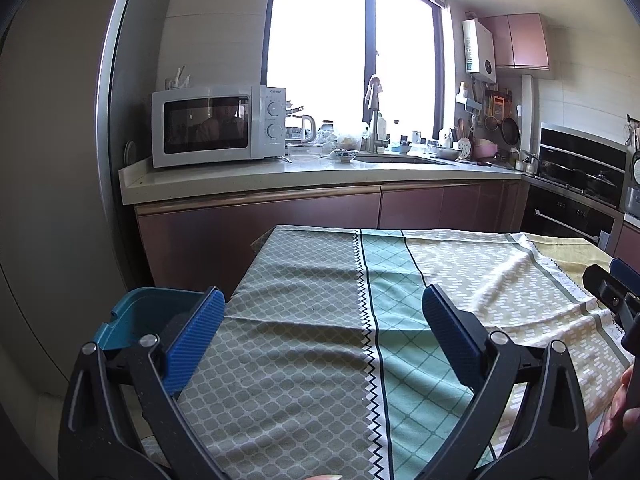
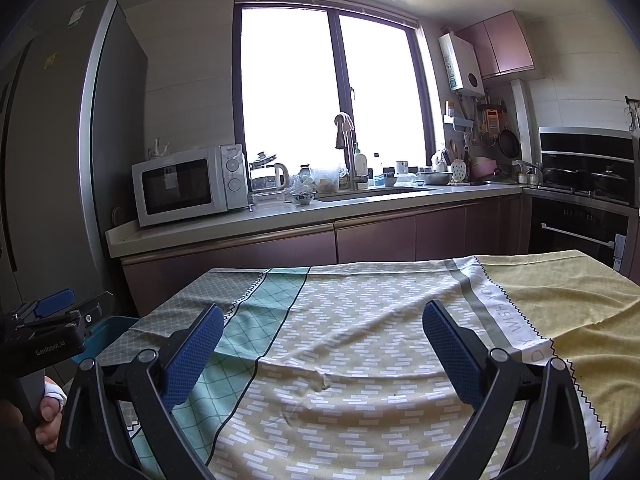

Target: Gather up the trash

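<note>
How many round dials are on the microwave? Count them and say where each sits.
2. Both are on the microwave's right-hand panel: the upper dial directly above the lower dial. None looks hidden.

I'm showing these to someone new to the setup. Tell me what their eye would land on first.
First the bright window at the back, glaring white above the kitchen counter. Next the patchwork tablecloth in grey, green and yellow that fills the foreground, with nothing lying on the part in view. Then the open blue-padded left hand-held gripper and right hand-held gripper above it, and a teal bin off the table's left edge.
</note>
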Tool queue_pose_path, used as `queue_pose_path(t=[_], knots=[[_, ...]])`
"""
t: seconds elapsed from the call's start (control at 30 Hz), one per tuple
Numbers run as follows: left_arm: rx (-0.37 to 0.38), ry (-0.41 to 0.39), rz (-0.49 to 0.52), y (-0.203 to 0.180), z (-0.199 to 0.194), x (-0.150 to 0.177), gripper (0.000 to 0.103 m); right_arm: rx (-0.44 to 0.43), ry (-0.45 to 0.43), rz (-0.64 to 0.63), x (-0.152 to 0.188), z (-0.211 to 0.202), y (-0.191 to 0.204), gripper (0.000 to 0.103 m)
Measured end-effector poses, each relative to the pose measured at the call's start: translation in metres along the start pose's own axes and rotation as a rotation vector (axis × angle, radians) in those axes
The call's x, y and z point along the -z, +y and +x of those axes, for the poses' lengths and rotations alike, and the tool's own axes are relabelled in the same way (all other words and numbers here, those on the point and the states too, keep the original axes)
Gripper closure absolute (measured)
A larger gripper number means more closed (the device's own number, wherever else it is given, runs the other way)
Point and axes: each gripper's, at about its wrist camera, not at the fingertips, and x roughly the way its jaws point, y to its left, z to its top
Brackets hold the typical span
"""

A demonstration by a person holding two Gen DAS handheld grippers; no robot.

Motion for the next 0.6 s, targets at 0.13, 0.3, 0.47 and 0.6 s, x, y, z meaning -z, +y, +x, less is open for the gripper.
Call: queue_pose_path(t=[0.13,0.3,0.47,0.6], knots=[[0.011,0.02,-0.007,-0.004,0.01,-0.003,0.006,0.013,0.015,0.011,-0.001,0.007,-0.011,0.007],[0.021,0.055,0.001,-0.014,0.028,-0.007,0.006,0.027,0.029,0.022,-0.002,0.015,-0.026,0.007],[0.035,0.106,-0.022,-0.022,0.049,-0.008,0.006,0.029,0.043,0.024,-0.003,0.023,-0.036,0.007],[0.04,0.171,-0.026,-0.029,0.075,-0.009,0.006,0.025,0.084,0.03,-0.004,0.036,-0.048,0.007]])
